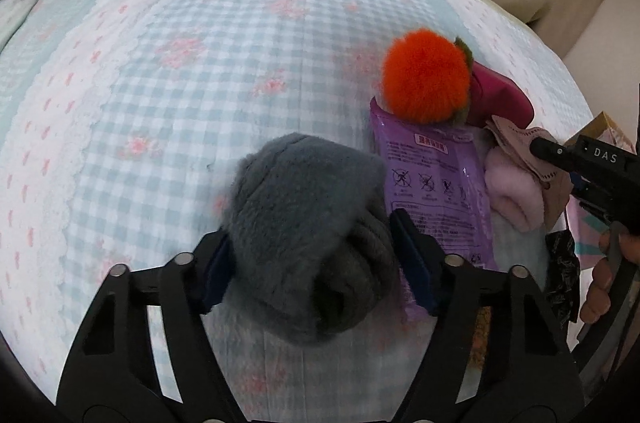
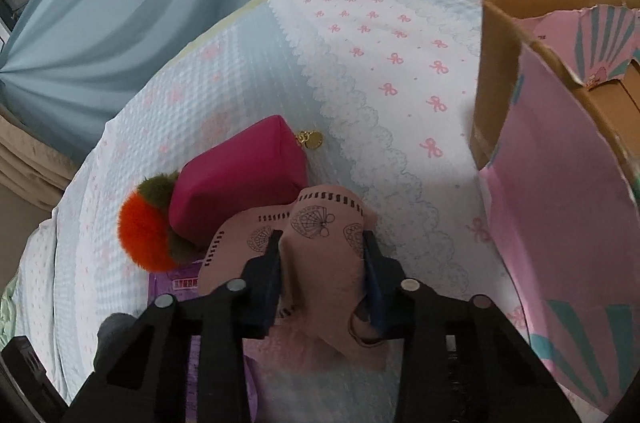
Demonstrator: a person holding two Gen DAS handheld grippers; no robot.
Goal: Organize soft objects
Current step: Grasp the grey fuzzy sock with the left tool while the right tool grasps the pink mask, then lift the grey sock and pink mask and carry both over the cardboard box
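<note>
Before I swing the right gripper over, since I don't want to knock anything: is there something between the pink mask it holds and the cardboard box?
Nothing visible does. The right gripper is shut on the pink mask, and only bare bedspread lies between it and the cardboard box to its right. The magenta pouch and orange pompom sit on the opposite side.

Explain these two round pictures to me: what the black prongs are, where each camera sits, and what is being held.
No robot here: a person holds a hand tool with two fingers in each hand. Each tool carries a wide-angle camera looking along its fingers.

The left-hand camera shows the left gripper clamped on a grey fleece bundle. The right-hand camera shows the right gripper pinching a patterned pink cloth.

All this is above a bed sheet. On it lie an orange pom-pom, a magenta pouch and a purple packet. A cardboard box stands at the right.
</note>
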